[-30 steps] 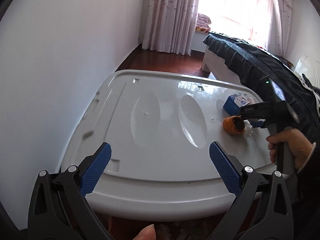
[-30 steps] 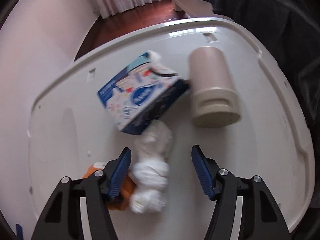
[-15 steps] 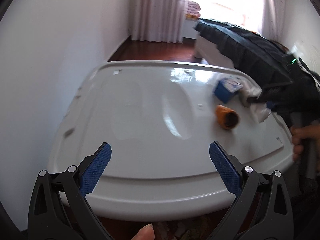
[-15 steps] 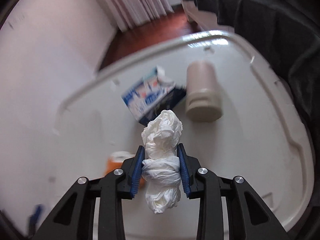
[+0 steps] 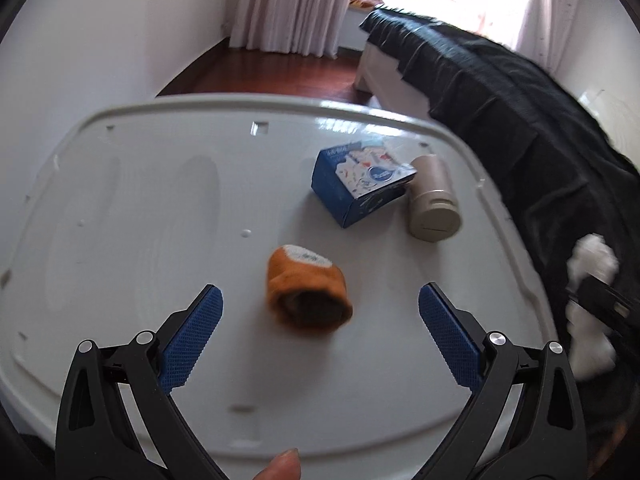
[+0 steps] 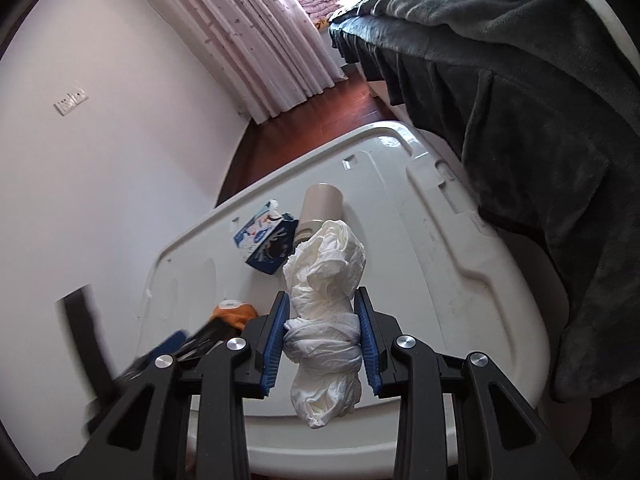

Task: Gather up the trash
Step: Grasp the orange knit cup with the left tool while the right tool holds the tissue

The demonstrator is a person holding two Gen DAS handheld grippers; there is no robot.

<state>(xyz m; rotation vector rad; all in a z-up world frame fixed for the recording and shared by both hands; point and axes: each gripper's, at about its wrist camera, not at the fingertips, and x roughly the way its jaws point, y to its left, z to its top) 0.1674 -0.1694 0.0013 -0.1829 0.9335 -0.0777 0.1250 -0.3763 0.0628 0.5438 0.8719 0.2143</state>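
A white crumpled tissue wad (image 6: 328, 264) is pinched at its middle in my right gripper (image 6: 323, 316), which is shut on it and holds it above the white plastic tabletop (image 6: 460, 280). In the left wrist view that wad (image 5: 592, 264) hangs at the right edge, off the tabletop (image 5: 120, 220). An orange cup-like piece (image 5: 308, 292) lies on its side in the middle, with its dark mouth facing me. My left gripper (image 5: 318, 300) is open, its blue pads wide to either side of the orange piece and not touching it.
A blue tissue box (image 5: 360, 182) and a beige cylinder (image 5: 432, 204) on its side lie together at the far right of the tabletop. A bed under a dark blanket (image 5: 500, 92) runs along the right. A white wall is on the left and curtains are behind.
My right gripper closed on the tissue wad and lifted it off the tabletop, away to the right. My left gripper travelled across the tabletop up to the orange piece, still open.
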